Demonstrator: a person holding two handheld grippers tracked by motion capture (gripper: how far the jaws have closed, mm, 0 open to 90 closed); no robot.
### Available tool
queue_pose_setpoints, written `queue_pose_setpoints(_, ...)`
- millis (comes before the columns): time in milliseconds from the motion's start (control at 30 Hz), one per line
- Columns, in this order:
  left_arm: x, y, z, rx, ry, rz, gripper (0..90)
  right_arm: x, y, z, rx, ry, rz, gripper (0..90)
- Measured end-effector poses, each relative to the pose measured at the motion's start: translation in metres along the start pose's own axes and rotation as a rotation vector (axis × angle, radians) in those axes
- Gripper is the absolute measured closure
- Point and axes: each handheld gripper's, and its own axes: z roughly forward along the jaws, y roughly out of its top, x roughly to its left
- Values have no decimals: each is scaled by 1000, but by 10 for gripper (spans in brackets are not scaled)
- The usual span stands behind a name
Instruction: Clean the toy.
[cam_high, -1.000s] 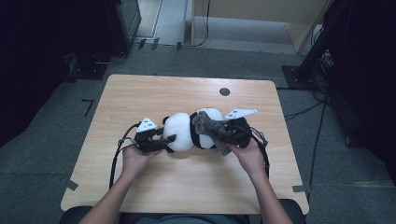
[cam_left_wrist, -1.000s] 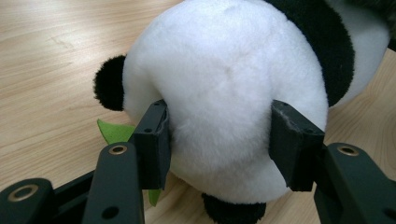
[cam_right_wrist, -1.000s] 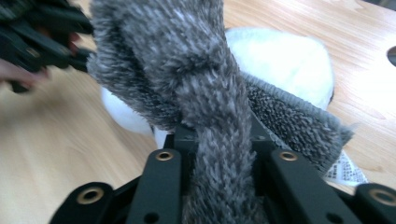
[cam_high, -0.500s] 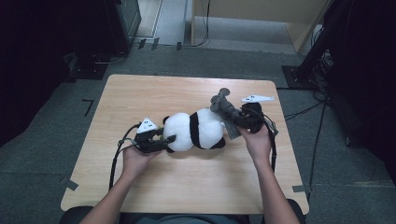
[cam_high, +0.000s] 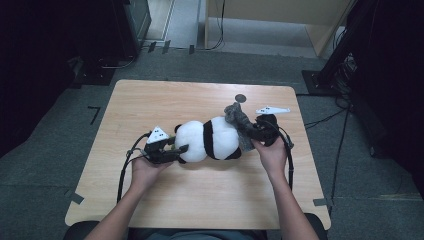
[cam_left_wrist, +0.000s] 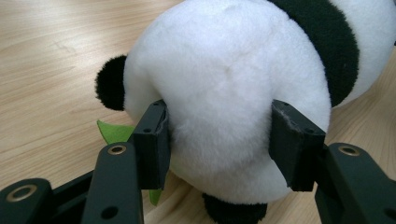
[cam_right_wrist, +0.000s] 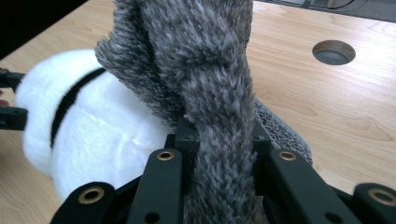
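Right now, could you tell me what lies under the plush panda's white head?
A green felt leaf pokes out from under the white plush panda head, flat on the wooden table. How far the leaf reaches underneath is hidden.

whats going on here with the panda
A person at a wooden table works a gripper in each hand. The left gripper squeezes the head of a plush panda lying on its side. The right gripper is clamped on a grey fuzzy cloth at the panda's other end, lifted off the tabletop.
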Motion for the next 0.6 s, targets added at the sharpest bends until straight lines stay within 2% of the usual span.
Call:
queue_pose_setpoints(233,0,-1,0,-5,0,-3,441,-6,-8,5,39,-17,10,747)
queue_pose_setpoints(467,1,-2,0,-8,-3,-4,436,-7,-16,11,37,-17,31,748)
queue_pose_setpoints(600,2,-2,0,-7,-10,-7,430,-10,-23,20,80,-23,62,750)
